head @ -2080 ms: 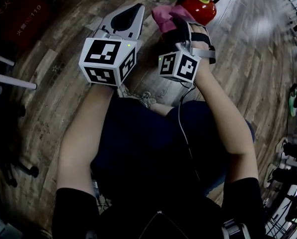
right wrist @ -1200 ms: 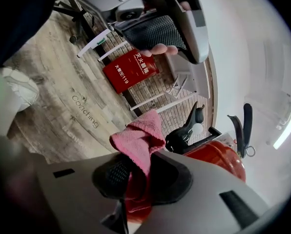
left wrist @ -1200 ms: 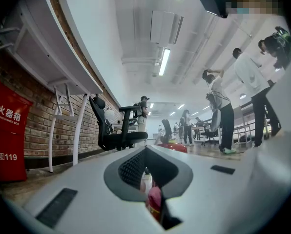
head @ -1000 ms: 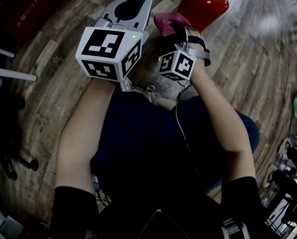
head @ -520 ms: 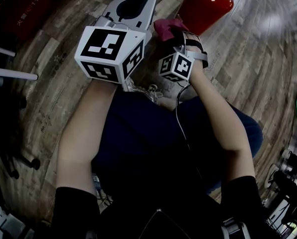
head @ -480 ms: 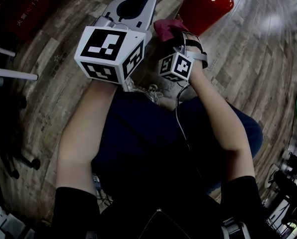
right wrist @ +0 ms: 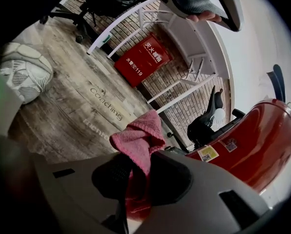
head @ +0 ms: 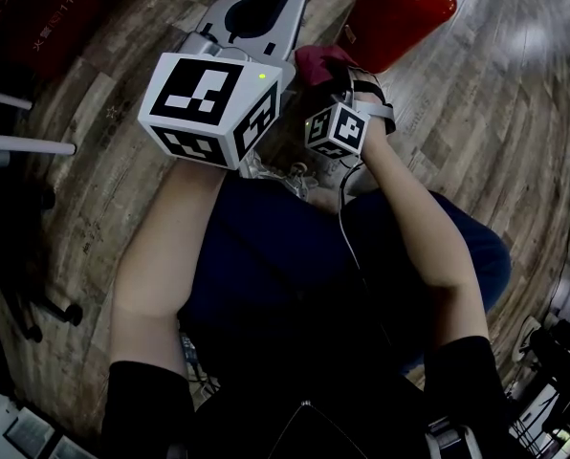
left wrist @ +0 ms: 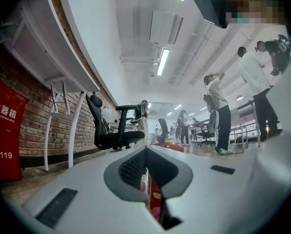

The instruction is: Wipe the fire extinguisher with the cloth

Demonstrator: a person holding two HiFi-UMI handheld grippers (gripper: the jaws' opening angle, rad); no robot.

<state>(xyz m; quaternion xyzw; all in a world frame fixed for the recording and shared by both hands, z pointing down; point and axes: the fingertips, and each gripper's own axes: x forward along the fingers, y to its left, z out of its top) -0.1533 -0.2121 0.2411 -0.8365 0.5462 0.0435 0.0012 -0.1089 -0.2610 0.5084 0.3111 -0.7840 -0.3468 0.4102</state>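
Observation:
The red fire extinguisher (head: 397, 10) stands on the wooden floor at the top of the head view. My right gripper (head: 329, 67) is shut on a pink cloth (head: 317, 59), just left of the extinguisher's lower body; I cannot tell whether the cloth touches it. In the right gripper view the cloth (right wrist: 138, 138) sticks up from the right gripper (right wrist: 139, 165), with the extinguisher (right wrist: 255, 143) close on the right. My left gripper (head: 272, 10) is held up beside the right one, shut and holding nothing. Through the left gripper (left wrist: 146, 154) a strip of the extinguisher (left wrist: 155, 199) shows.
A red box marked 119 (head: 34, 15) stands by the brick wall at the upper left, under white table legs (head: 22, 146). A grey shoe (right wrist: 23, 72) rests on the floor below the grippers. A black office chair (left wrist: 114, 130) and standing people (left wrist: 218, 111) are farther off.
The right gripper with the cloth has come down from the extinguisher's top to beside its lower body. The left gripper has risen a little and stays shut.

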